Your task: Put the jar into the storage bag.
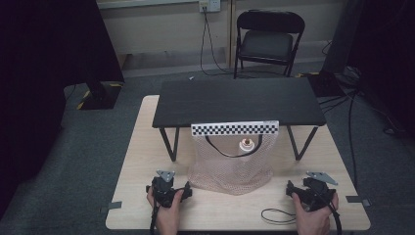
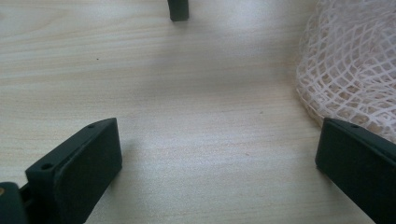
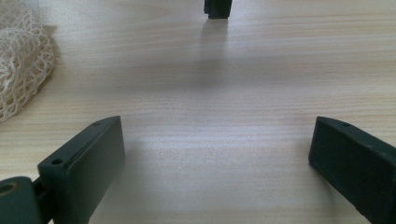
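Observation:
A pale pink mesh bag [image 1: 231, 164] hangs from the front edge of a small black raised shelf [image 1: 237, 100] under a checkered strip [image 1: 235, 128]; a small round object [image 1: 246, 143] and a black cord show through the net. My left gripper [image 1: 167, 188] rests on the wooden table just left of the bag, open, jaws wide apart over bare wood [image 2: 217, 154], the mesh bag [image 2: 350, 70] at its right. My right gripper [image 1: 308, 191] sits at the table's front right, open with nothing between its jaws [image 3: 217, 154], the mesh bag [image 3: 21, 56] far at its left.
The shelf's black legs [image 1: 169, 144] stand on the light wooden table [image 1: 142, 161]. A loop of black cable [image 1: 276, 215] lies near the front edge. Beyond the table are a black folding chair [image 1: 268, 41] and floor cables.

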Demonstrator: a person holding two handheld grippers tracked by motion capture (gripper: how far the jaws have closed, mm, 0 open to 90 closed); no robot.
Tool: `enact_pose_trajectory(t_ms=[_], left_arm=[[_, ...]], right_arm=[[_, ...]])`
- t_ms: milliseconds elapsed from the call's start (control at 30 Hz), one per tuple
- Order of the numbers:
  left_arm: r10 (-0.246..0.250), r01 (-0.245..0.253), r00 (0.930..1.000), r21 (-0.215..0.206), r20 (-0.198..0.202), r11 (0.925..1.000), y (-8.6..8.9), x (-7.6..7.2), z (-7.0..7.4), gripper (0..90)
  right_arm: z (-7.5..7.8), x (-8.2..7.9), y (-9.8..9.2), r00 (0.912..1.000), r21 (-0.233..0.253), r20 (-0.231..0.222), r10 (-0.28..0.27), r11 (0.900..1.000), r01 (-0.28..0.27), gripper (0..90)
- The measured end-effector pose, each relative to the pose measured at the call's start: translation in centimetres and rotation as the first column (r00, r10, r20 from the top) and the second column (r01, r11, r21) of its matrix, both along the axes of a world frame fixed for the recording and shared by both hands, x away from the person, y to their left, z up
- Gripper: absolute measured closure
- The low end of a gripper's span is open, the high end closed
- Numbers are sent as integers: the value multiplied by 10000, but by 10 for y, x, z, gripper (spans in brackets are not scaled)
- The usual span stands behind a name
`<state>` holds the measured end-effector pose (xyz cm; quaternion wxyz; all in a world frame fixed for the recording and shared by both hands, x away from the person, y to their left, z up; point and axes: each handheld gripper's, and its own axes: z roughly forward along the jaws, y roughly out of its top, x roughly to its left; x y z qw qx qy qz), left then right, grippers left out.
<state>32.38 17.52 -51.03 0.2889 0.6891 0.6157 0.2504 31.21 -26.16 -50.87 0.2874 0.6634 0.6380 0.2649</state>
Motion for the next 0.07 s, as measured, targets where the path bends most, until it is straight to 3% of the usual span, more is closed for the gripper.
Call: enact_pose_trajectory(t_ms=[67], left_arm=[[-1, 1, 10000, 0, 0, 10000, 0, 0, 0, 2]], right_arm=[[0, 0, 0, 10000, 6, -4, 6, 10000, -6, 26]])
